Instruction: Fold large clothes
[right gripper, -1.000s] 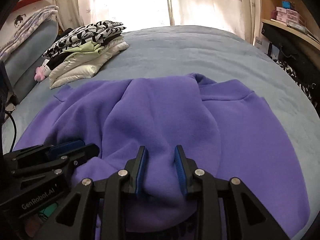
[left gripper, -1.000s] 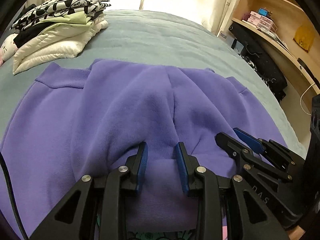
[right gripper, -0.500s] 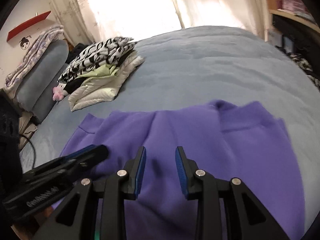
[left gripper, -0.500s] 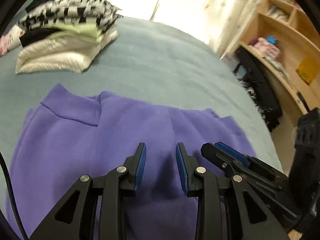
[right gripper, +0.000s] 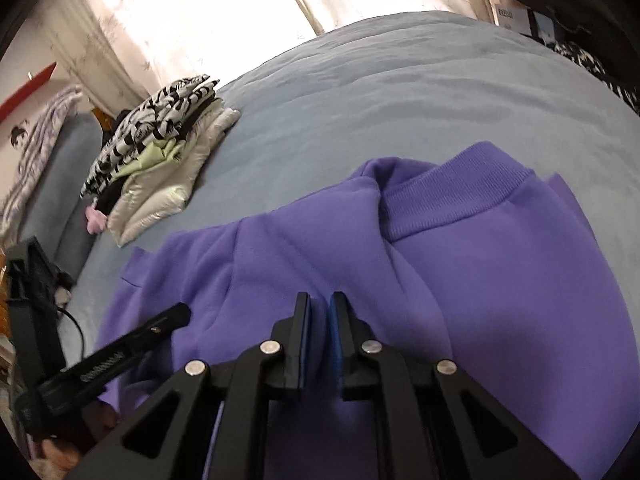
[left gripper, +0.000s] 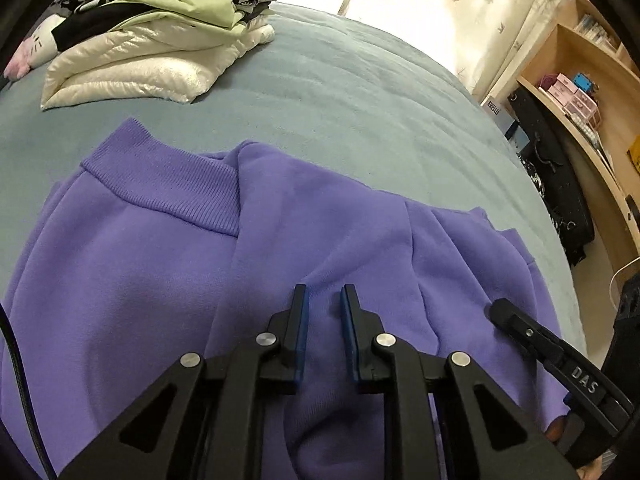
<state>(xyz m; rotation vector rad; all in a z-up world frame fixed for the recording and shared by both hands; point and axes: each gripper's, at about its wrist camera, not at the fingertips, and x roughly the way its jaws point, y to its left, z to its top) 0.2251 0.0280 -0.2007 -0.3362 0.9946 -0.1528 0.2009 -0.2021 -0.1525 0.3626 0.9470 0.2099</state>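
Note:
A purple sweatshirt [left gripper: 160, 264] lies partly folded on the grey-blue bed [left gripper: 340, 92], its ribbed hem band at the far edge. It also shows in the right wrist view [right gripper: 500, 280]. My left gripper [left gripper: 324, 300] is open just above the purple fabric, with nothing between its fingers. My right gripper [right gripper: 320, 304] is nearly closed, with a thin fold of purple fabric pinched between its blue pads. Each gripper shows at the side of the other's view: the right one [left gripper: 540, 340], the left one [right gripper: 120, 352].
A stack of folded clothes [left gripper: 152, 28], black-and-white, green and white, sits at the far left of the bed; it also shows in the right wrist view [right gripper: 160, 148]. Wooden shelves [left gripper: 592, 92] and a black bag [left gripper: 556, 184] stand right of the bed. A black cable [left gripper: 16, 380] runs at the left.
Both grippers let go of the bunched top layer and moved forward; the sweatshirt now lies flatter with its hem band nearer. My right gripper has narrowed onto a fold.

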